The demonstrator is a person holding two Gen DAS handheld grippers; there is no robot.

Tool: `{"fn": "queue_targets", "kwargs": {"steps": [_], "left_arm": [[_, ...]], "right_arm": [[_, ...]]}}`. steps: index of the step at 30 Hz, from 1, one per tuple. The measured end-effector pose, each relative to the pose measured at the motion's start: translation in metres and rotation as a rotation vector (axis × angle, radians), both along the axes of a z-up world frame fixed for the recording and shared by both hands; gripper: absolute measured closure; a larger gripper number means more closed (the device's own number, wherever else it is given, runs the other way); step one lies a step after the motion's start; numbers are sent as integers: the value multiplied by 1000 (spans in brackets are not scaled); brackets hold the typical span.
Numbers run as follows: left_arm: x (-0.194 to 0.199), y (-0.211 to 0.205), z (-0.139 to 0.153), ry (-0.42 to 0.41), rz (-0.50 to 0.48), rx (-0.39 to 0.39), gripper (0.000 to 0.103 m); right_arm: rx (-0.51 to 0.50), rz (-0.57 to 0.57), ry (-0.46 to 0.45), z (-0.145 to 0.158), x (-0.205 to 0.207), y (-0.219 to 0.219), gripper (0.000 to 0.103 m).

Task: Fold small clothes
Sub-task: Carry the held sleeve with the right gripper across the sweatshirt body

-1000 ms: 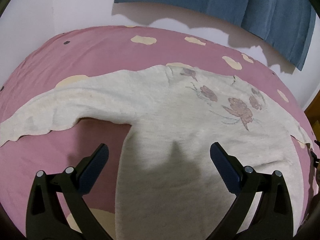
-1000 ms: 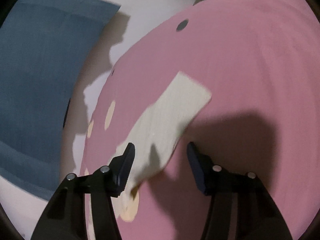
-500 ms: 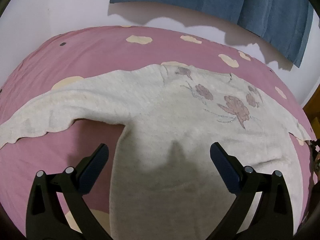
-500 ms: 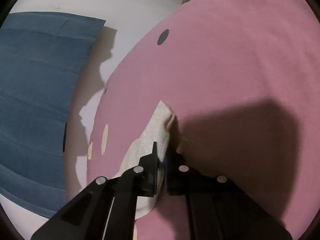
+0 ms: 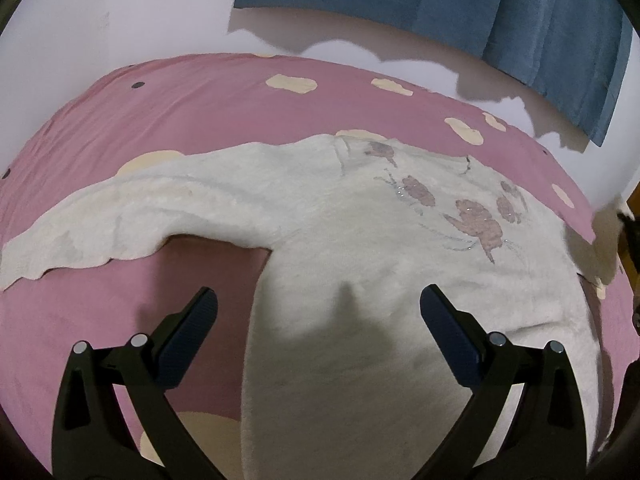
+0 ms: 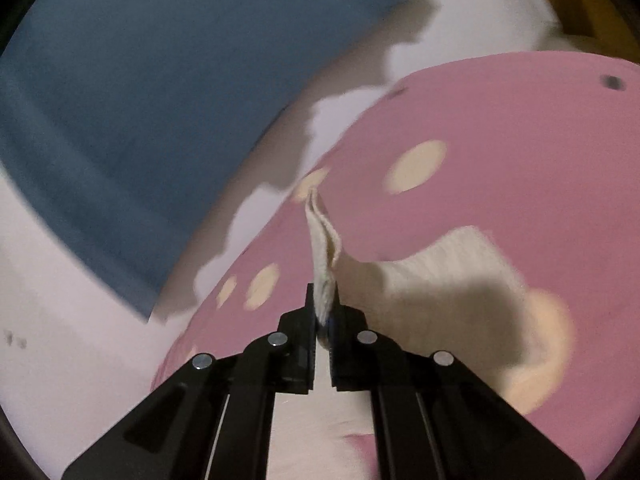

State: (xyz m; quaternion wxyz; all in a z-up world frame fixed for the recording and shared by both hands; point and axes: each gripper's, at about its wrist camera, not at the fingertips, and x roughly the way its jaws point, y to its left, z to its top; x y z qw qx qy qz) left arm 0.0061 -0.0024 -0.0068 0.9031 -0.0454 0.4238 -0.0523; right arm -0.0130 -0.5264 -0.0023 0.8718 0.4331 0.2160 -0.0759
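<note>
Cream sweater (image 5: 360,264) spread flat across pink spotted bedsheet (image 5: 192,120), one sleeve (image 6: 324,248) lifted off it, pinched in fully closed right tongs (image 6: 322,320). Left tongs (image 5: 318,308) wide open, empty, hovering above sweater's body. Blue curtain (image 5: 500,12) on wall behind.

Left wrist view down over sweater (image 5: 360,280); right wrist view close along its pinched sleeve (image 6: 322,256).
</note>
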Motion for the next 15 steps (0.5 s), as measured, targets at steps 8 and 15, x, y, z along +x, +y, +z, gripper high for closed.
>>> {"fn": "queue_targets", "kwargs": {"steps": [8,15], "left_arm": [[-5,19,3,-2,29,-14,2],[-9,24,5,-8,36,-15,2]], "right_arm": [[-81,263,16,8,71,130,98],[-150,453,66,-8,107,225,98]]}}
